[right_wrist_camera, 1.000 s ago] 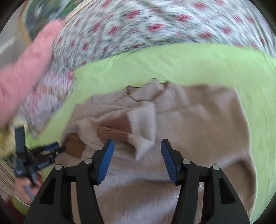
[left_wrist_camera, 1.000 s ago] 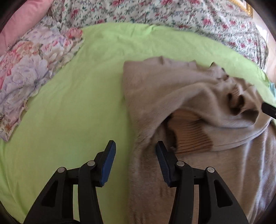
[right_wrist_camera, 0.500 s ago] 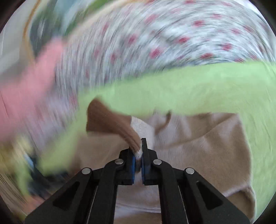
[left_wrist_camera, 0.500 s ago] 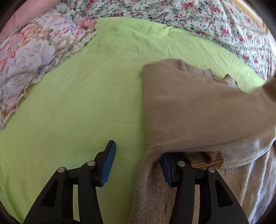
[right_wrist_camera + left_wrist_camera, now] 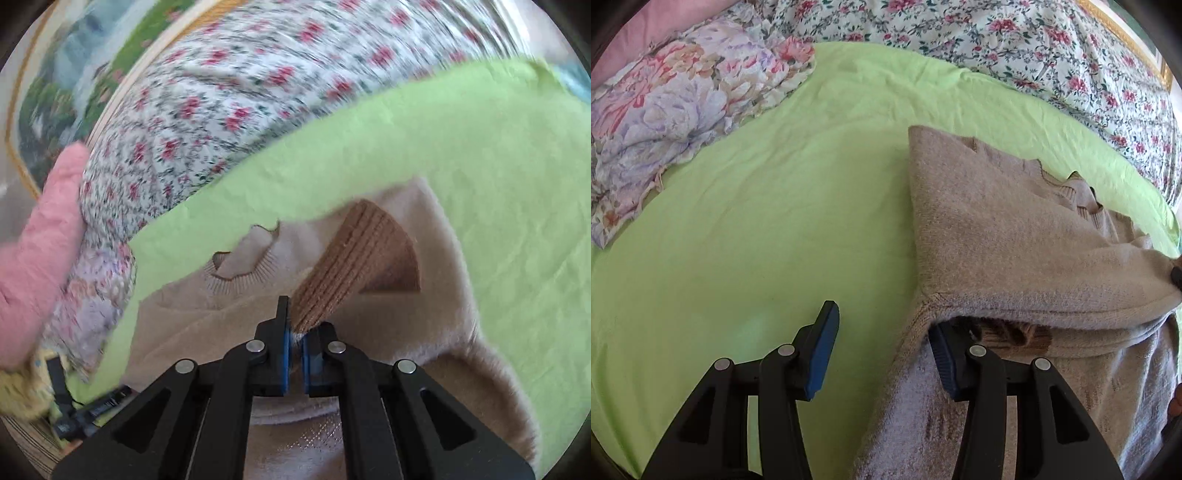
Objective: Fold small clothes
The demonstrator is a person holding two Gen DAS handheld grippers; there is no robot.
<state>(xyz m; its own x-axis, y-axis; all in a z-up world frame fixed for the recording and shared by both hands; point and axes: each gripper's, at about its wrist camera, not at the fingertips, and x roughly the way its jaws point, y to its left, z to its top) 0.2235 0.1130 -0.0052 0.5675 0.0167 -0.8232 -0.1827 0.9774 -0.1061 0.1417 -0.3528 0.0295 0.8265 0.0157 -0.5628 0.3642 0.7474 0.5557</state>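
The soft, floppy beige knitted sweater (image 5: pixel 1015 236), right of frame on the lime-green bedsheet (image 5: pixel 757 221), looks light and best held by its ribbed brown cuff (image 5: pixel 354 258), which the right gripper (image 5: pixel 294 334) clamps; the left gripper (image 5: pixel 882 343) gapes, empty.

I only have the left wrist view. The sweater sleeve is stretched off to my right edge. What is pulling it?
Observer: The right gripper is shut on the sleeve, just behind its brown ribbed cuff.
Operator: Where does the cuff sit against the sweater body?
Observer: It stands up above the beige sweater, right of the neckline.
Operator: Does my left gripper hold anything?
Observer: No, the left gripper is open; one finger is over the green sheet, the other tucked under the stretched sleeve.
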